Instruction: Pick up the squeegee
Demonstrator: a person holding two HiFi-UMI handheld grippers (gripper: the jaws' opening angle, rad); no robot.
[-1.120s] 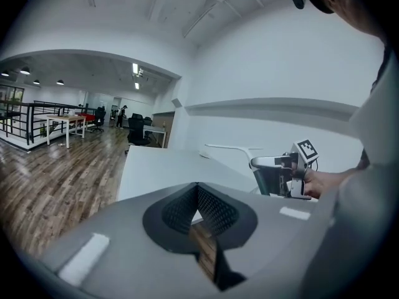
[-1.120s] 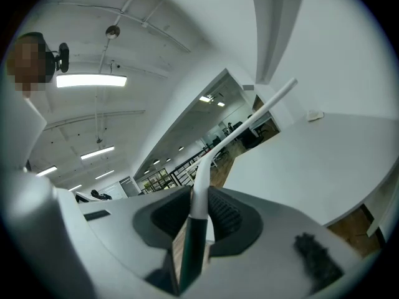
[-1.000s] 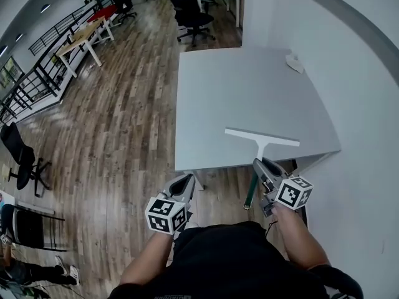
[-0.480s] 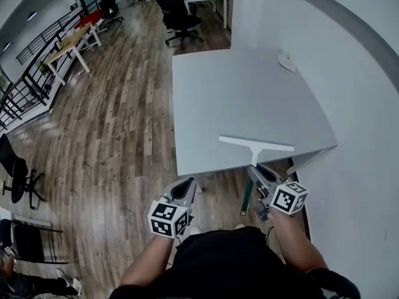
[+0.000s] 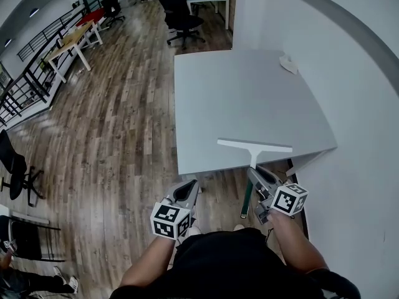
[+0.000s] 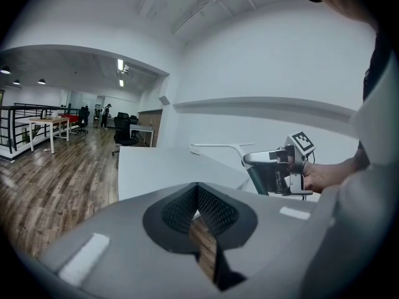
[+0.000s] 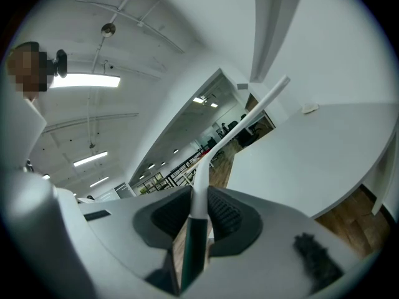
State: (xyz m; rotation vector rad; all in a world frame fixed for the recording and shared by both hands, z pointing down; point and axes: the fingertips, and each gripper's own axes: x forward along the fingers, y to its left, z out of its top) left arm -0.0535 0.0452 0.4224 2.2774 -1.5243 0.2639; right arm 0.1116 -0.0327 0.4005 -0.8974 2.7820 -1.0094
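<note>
The squeegee (image 5: 254, 145) has a long white blade and a dark green handle. Its blade hovers across the near right corner of the white table (image 5: 237, 92), and the handle reaches back past the table's edge toward me. My right gripper (image 5: 256, 172) is shut on the handle just behind the white neck. In the right gripper view the squeegee (image 7: 198, 199) sits clamped between the pads. My left gripper (image 5: 185, 189) hangs off the table's near left side, over the floor, with its jaws shut and nothing in them. In the left gripper view the squeegee (image 6: 215, 146) shows ahead to the right.
A small white object (image 5: 288, 63) lies at the table's far right, by the white wall (image 5: 349, 98). Wooden floor (image 5: 118, 123) spreads to the left, with an office chair (image 5: 181, 14) and desks farther off.
My right gripper has drawn the squeegee a little toward the table's near edge. The left gripper has barely moved.
</note>
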